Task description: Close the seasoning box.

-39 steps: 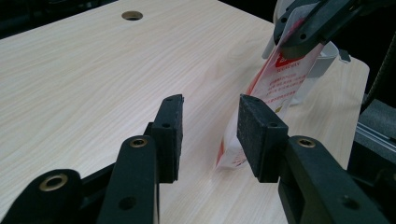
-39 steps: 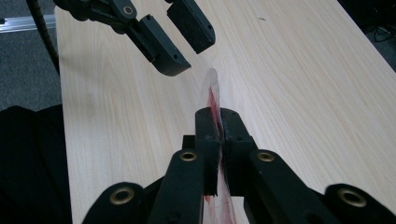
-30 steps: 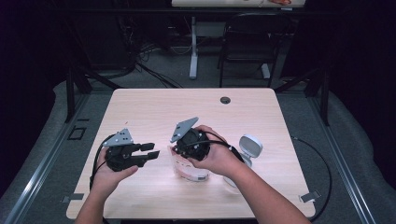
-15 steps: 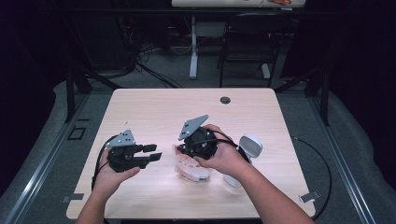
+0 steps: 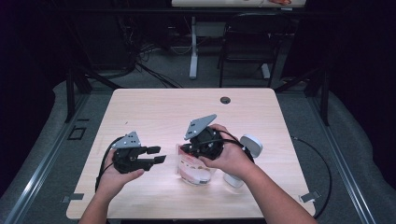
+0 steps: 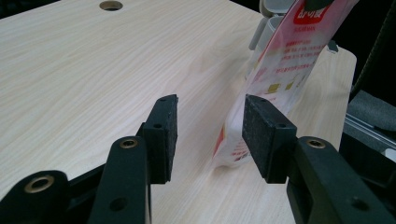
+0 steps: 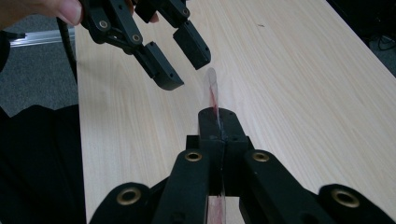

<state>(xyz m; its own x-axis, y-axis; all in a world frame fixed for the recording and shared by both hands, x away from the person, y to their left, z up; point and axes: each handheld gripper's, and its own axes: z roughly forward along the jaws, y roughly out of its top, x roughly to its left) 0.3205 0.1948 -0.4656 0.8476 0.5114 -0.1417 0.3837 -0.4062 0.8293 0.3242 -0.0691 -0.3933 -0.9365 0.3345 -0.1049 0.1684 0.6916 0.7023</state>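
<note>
pale wooden table (image 5: 154, 112) in a dark room; right gripper (image 7: 217, 122) pinches a clear red-printed plastic pouch (image 6: 275, 70); left gripper (image 6: 209, 133) has just been opening, empty.

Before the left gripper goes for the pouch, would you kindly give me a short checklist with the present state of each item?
1. Right gripper clamped on the pouch edge: ok.
2. Left gripper jaws apart, having just been opening, nothing between them: ok.
3. Pouch beside the left jaws, not between them: not ok.
4. Table bare under the left gripper: ok.
5. Pouch sealed: cannot tell.
6. White device apart from the pouch: cannot tell.
</note>
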